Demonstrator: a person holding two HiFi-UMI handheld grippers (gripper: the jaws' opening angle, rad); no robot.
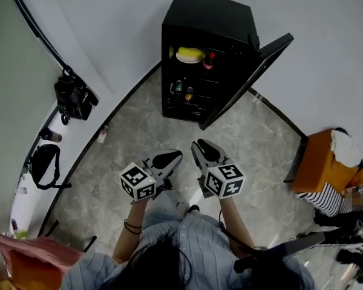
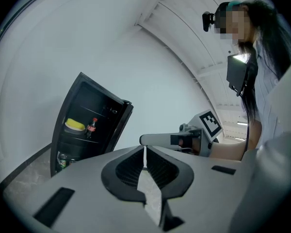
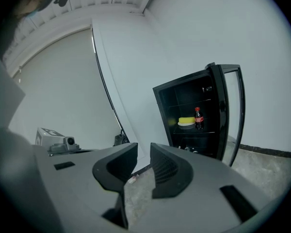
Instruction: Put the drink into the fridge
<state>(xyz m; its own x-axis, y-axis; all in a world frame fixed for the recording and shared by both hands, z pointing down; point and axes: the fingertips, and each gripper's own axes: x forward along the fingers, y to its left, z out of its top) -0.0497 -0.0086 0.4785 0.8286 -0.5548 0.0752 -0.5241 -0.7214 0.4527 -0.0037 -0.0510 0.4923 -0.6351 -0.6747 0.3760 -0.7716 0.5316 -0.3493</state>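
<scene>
The black mini fridge [image 1: 193,17] stands against the far wall with its door [image 1: 248,77] swung open to the right. A cola bottle [image 1: 210,60] [image 2: 91,127] [image 3: 198,118] stands on the upper shelf beside a yellow-lidded dish [image 1: 190,54] [image 3: 186,121]. Cans [image 1: 183,90] sit on a lower shelf. My left gripper [image 1: 172,157] [image 2: 145,152] is shut and empty, about a stride short of the fridge. My right gripper [image 1: 201,147] [image 3: 143,152] hangs beside it, its jaws a narrow gap apart with nothing between them.
Black bags [image 1: 74,95] [image 1: 43,162] lie along the white curved wall at the left. A small item [image 1: 101,136] lies on the stone floor near that wall. An orange box [image 1: 323,162] and a seated person in stripes [image 1: 333,198] are at the right.
</scene>
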